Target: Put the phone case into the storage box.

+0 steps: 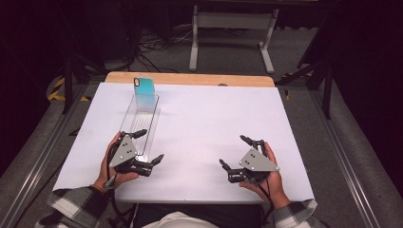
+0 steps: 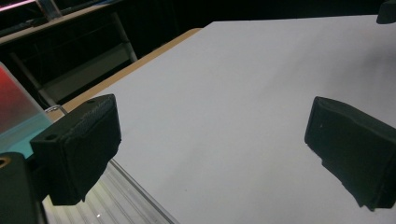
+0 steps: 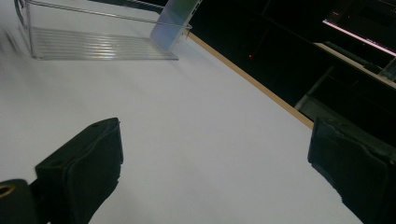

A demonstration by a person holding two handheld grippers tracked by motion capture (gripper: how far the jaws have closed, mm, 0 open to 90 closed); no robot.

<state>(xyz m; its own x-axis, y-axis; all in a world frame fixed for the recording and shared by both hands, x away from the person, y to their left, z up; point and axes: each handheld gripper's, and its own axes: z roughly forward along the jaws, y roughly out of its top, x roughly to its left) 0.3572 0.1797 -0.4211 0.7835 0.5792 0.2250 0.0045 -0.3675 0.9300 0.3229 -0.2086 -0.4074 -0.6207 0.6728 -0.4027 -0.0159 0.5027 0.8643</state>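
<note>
A teal phone [image 1: 144, 91] leans upright at the far end of a clear ribbed tray [image 1: 140, 127] on the left of the white table. My left gripper [image 1: 148, 146] hovers over the tray's near end, jaws wide open with nothing between them. My right gripper [image 1: 235, 152] is held open above bare table at the right, also with nothing in it. In the left gripper view the phone's edge [image 2: 18, 116] and the tray's ribbed floor [image 2: 107, 200] sit beside the left jaw. The right gripper view has the tray [image 3: 93, 44] and phone [image 3: 175, 21] far off.
A white sheet [image 1: 209, 123] covers the table; a wooden edge [image 1: 190, 78] shows at the back. A white frame stand [image 1: 233, 28] and cables lie on the floor beyond. Metal rails run along both sides of the table.
</note>
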